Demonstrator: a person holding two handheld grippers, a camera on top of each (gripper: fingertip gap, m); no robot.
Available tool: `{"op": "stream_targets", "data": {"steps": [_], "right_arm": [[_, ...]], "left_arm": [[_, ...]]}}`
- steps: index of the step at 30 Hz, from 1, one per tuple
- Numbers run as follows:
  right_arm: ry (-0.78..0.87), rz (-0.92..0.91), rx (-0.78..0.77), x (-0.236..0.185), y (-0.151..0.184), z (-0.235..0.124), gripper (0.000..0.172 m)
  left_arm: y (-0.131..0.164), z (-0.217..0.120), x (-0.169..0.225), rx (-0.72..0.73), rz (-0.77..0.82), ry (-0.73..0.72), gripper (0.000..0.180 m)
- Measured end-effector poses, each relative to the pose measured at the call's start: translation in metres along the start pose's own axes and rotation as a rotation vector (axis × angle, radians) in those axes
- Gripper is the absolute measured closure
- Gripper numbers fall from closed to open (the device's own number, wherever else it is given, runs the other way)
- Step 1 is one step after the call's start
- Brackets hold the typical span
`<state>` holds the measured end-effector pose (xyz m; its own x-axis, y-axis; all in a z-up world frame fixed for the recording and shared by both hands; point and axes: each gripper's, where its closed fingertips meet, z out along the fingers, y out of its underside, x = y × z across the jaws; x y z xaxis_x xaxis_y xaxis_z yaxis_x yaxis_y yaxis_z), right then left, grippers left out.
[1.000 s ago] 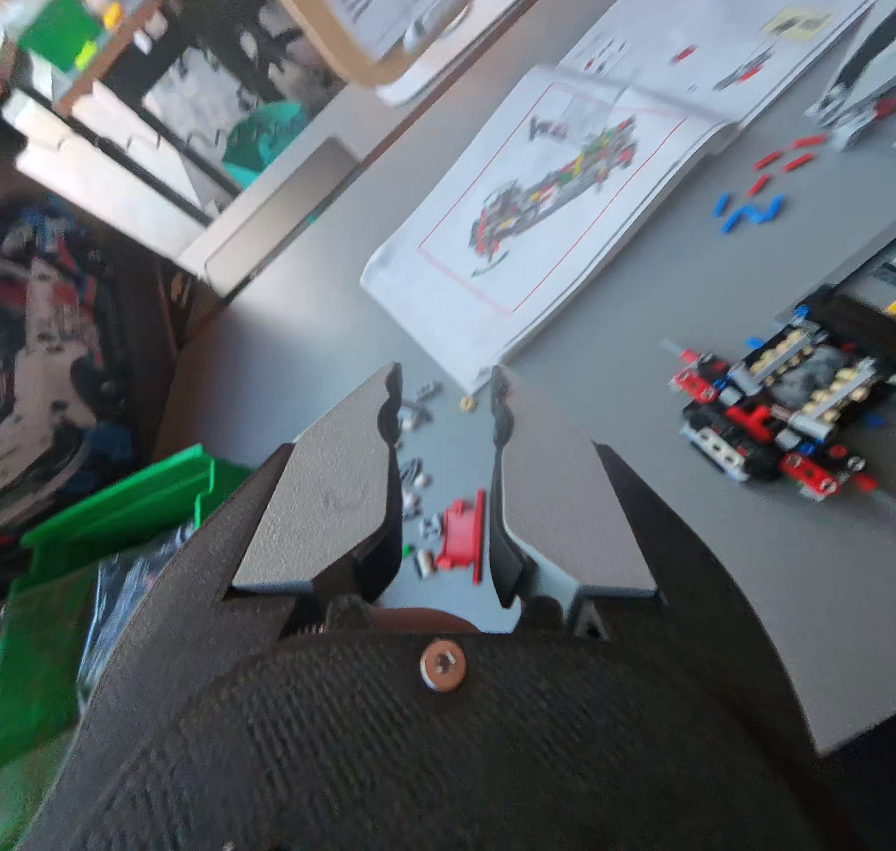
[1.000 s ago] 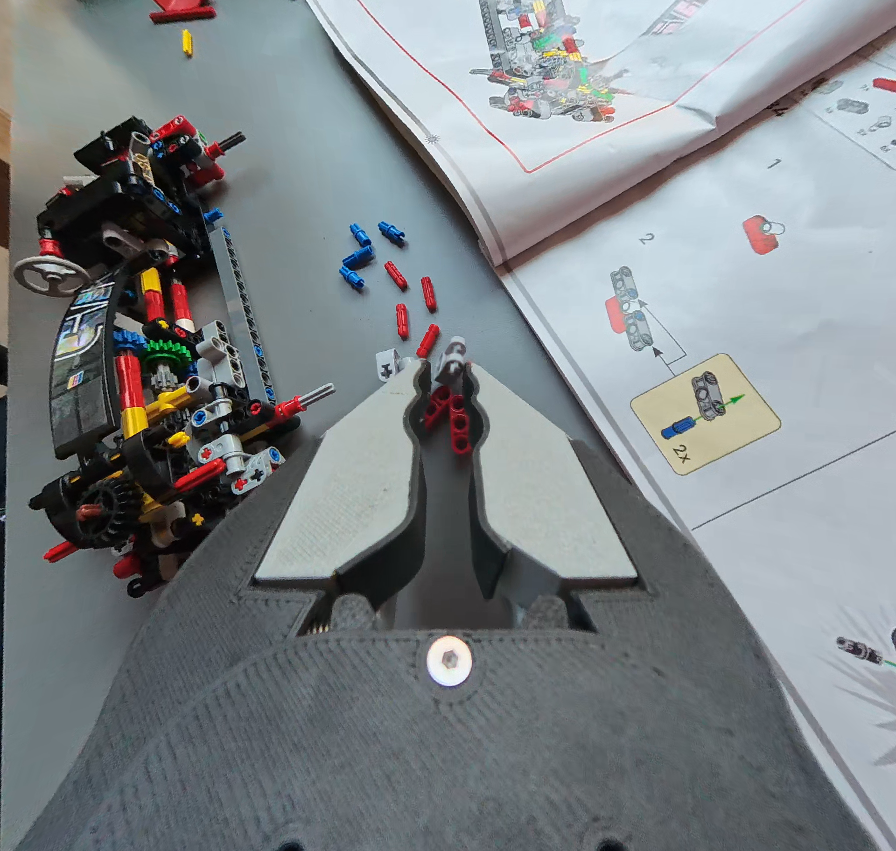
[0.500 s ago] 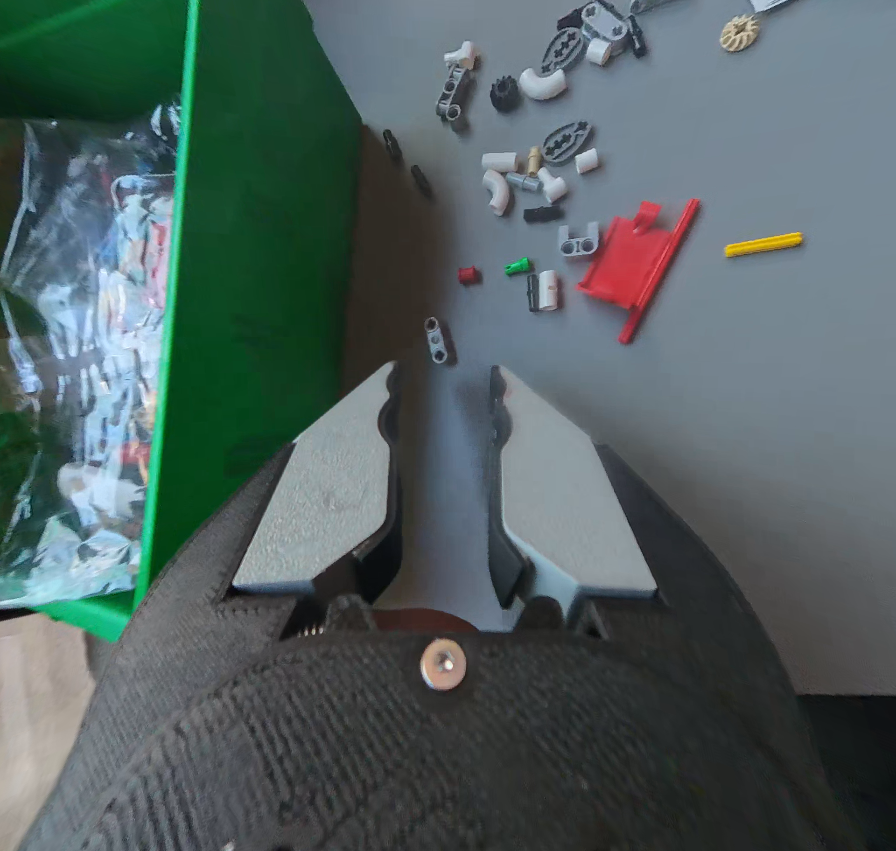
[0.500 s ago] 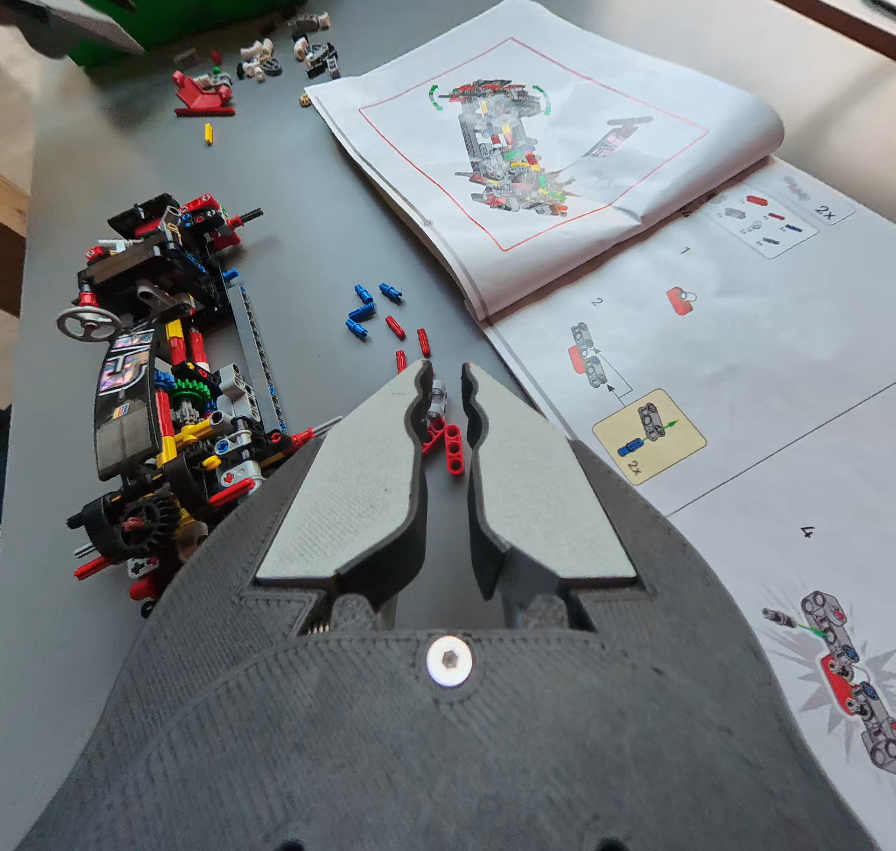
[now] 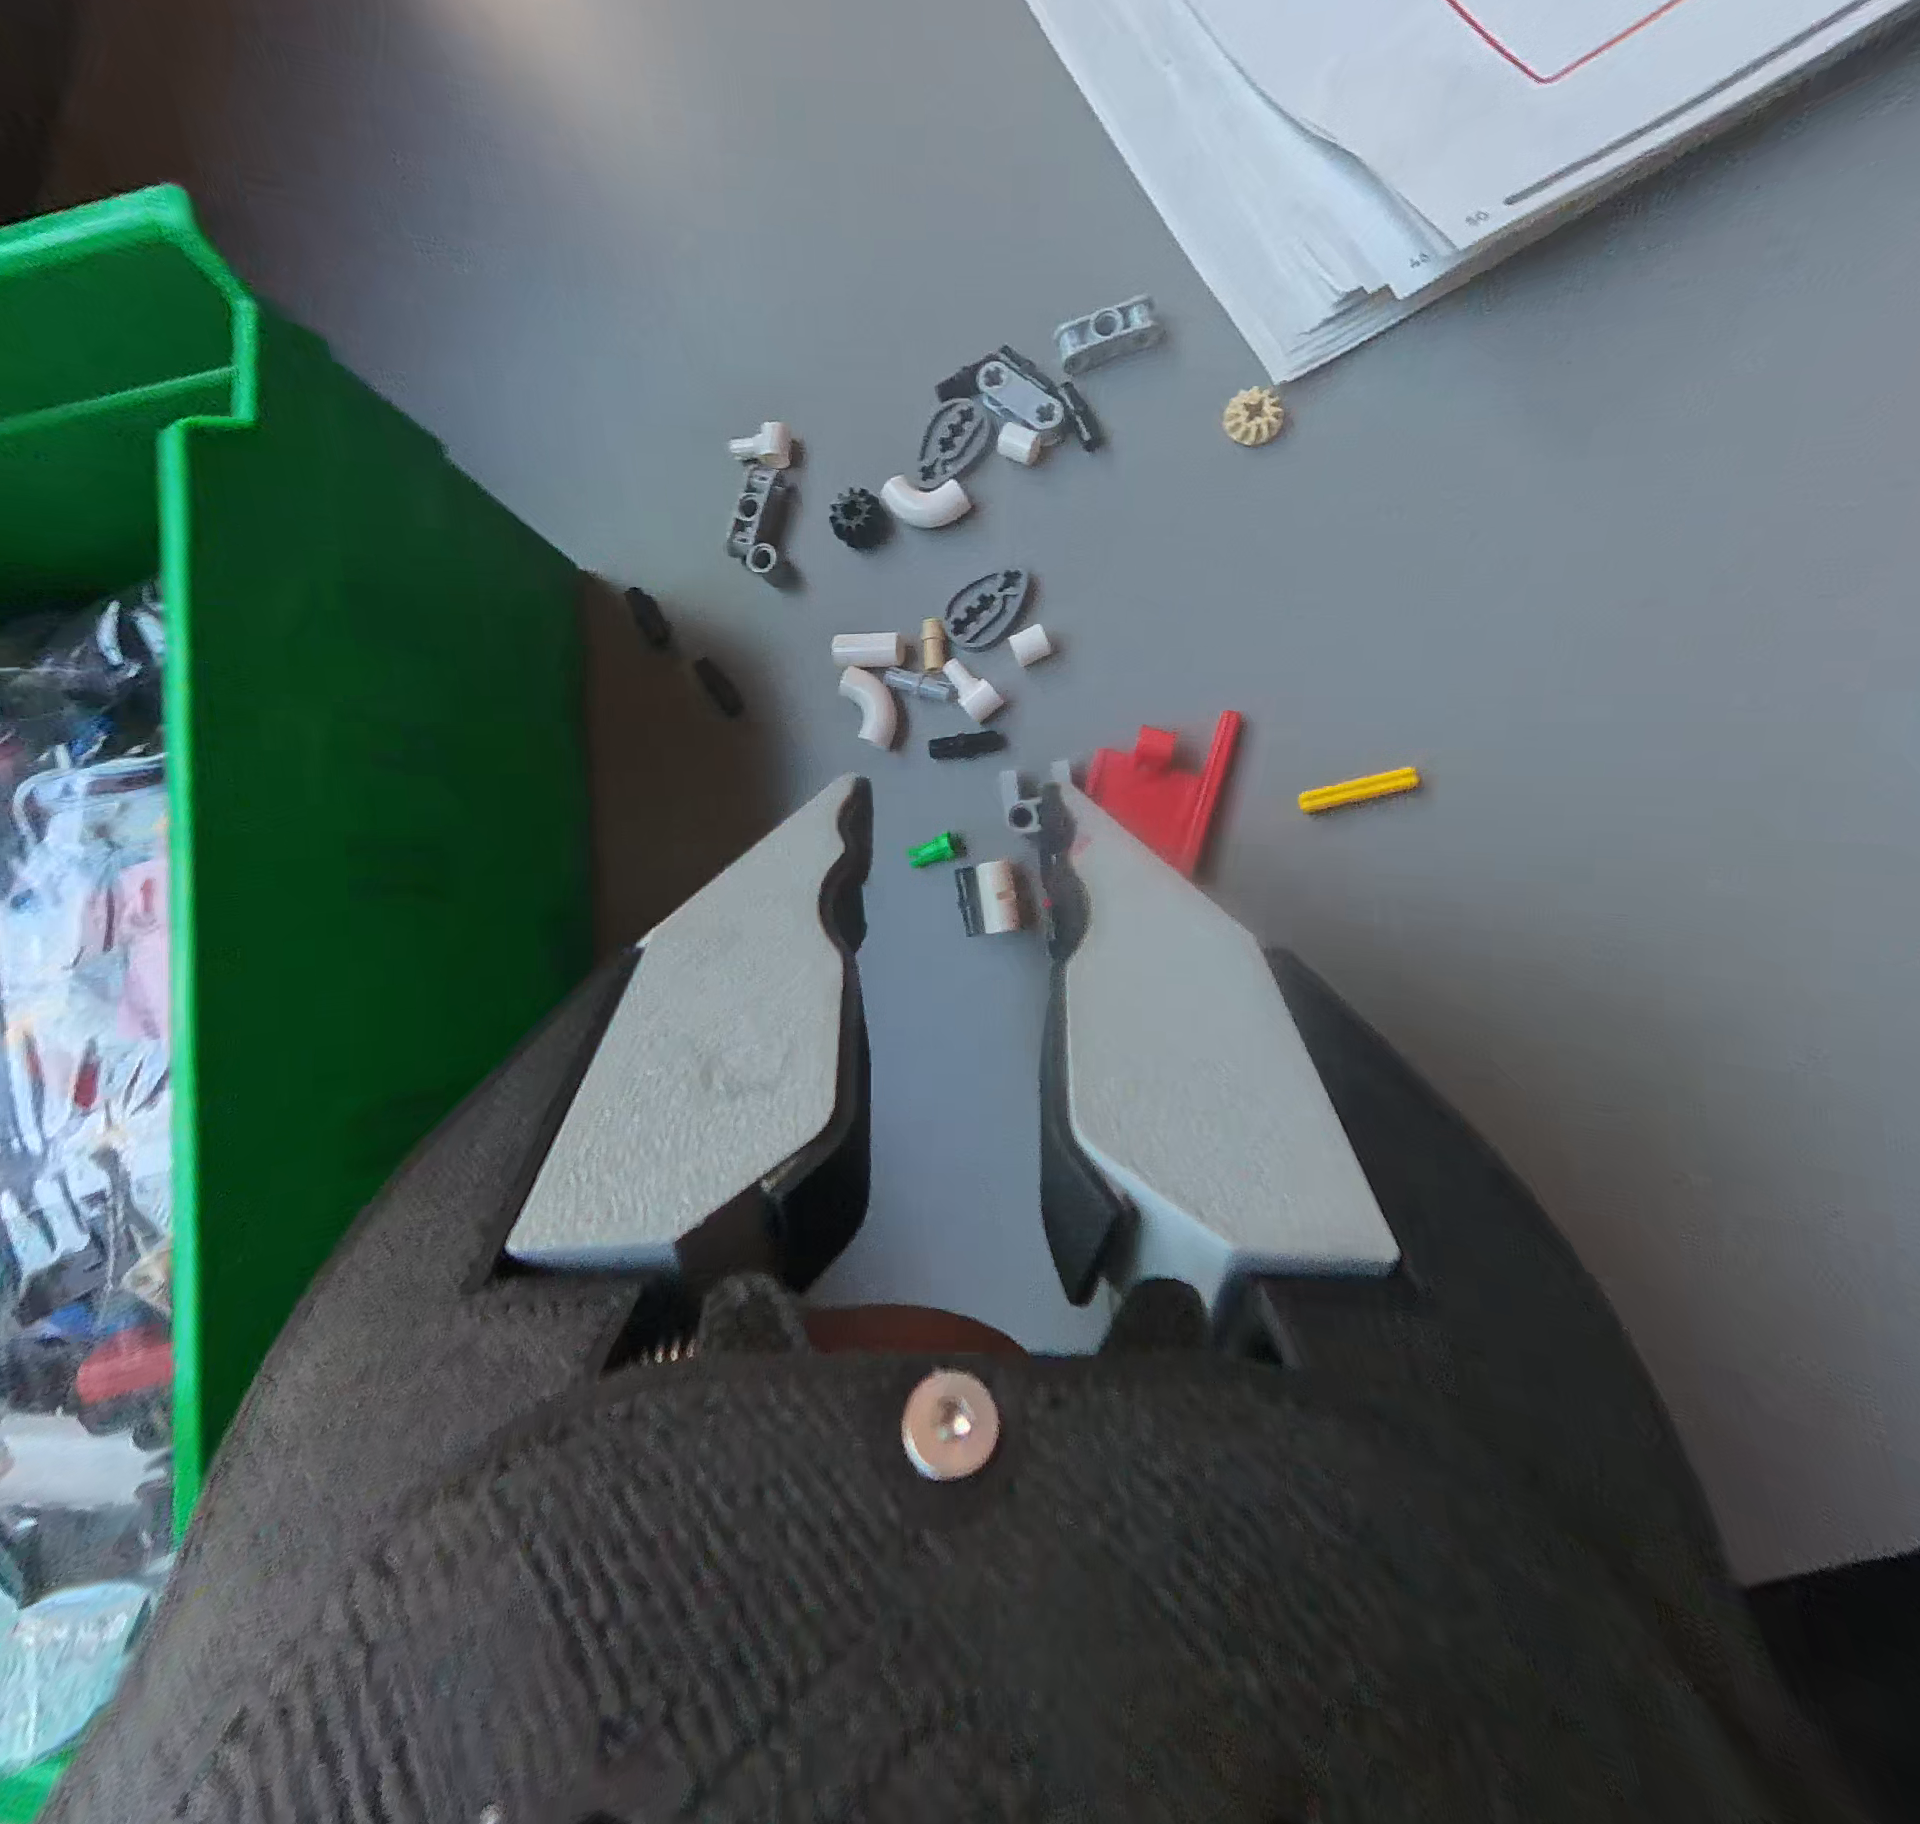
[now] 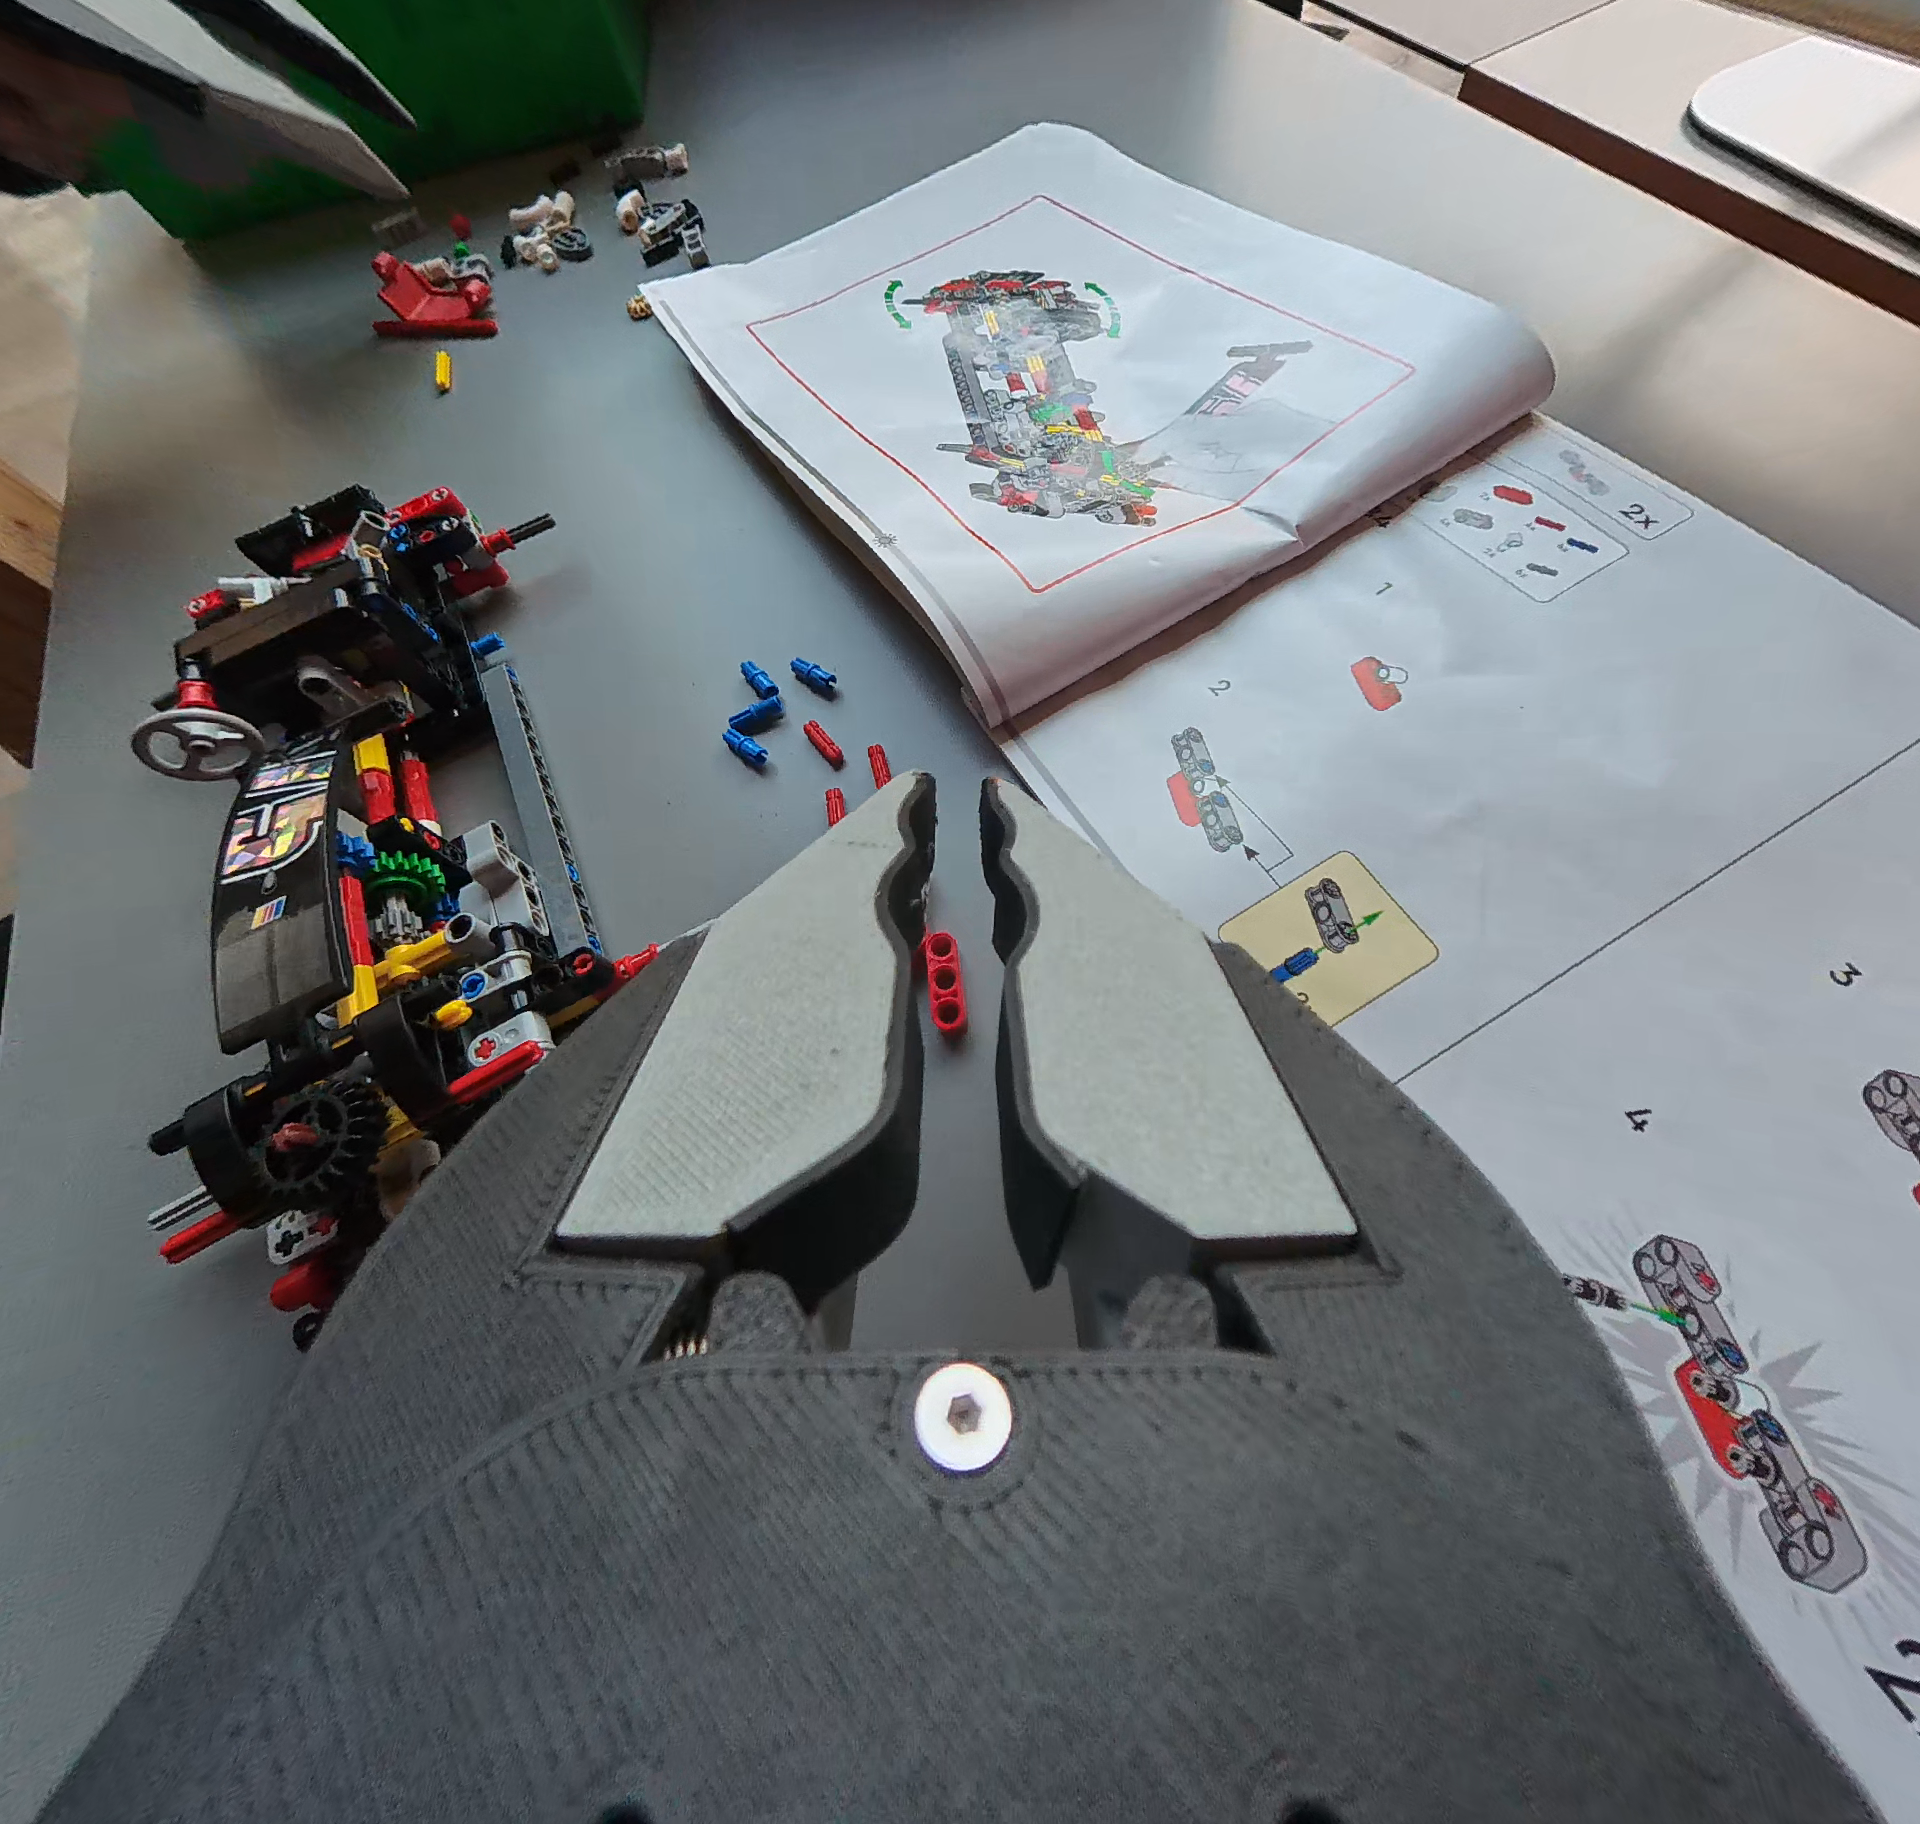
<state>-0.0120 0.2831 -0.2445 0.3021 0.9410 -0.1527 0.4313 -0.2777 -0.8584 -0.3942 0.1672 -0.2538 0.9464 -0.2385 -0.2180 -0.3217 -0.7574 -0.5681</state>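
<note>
The left tool hangs spread over small plastic pegs on the smooth grey bench, a ribbed green peg between its fingers. The right tool stands narrowly parted, gripping nothing, above a red three-holed plastic beam.

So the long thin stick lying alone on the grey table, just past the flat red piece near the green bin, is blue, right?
Not quite: that thin ridged plastic stick is yellow, not blue. The left wrist view shows it lying alone on the grey table, just past the flat red plastic piece near the green plastic bin.
</note>
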Motion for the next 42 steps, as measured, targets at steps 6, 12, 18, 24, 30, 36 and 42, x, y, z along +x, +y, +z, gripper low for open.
{"op": "stream_targets", "data": {"steps": [6,12,18,24,30,36,42], "right_arm": [[-0.002,-0.007,-0.003,-0.002,0.0,0.0,0.166],[-0.003,-0.005,0.002,-0.001,-0.001,0.0,0.167],[-0.002,-0.011,0.002,-0.002,-0.001,-0.001,0.167],[-0.004,-0.01,0.008,-0.003,-0.002,-0.001,0.167],[-0.126,0.043,0.056,-0.025,-0.012,-0.001,0.166],[-0.42,0.147,0.149,-0.074,-0.034,-0.01,0.162],[-0.557,0.176,0.194,-0.098,-0.044,-0.016,0.157]], "left_arm": [[0.006,0.02,0.008,-0.09,0.01,0.057,0.15],[0.016,0.03,0.006,-0.144,0.019,0.055,0.156],[0.015,0.03,0.007,-0.141,0.046,0.048,0.167],[-0.012,0.016,0.013,-0.009,0.189,-0.017,0.167],[-0.088,-0.022,0.088,0.43,0.646,-0.18,0.167],[-0.138,-0.044,0.216,0.732,0.981,-0.198,0.167],[-0.172,-0.052,0.296,0.868,1.058,-0.099,0.168]]}}
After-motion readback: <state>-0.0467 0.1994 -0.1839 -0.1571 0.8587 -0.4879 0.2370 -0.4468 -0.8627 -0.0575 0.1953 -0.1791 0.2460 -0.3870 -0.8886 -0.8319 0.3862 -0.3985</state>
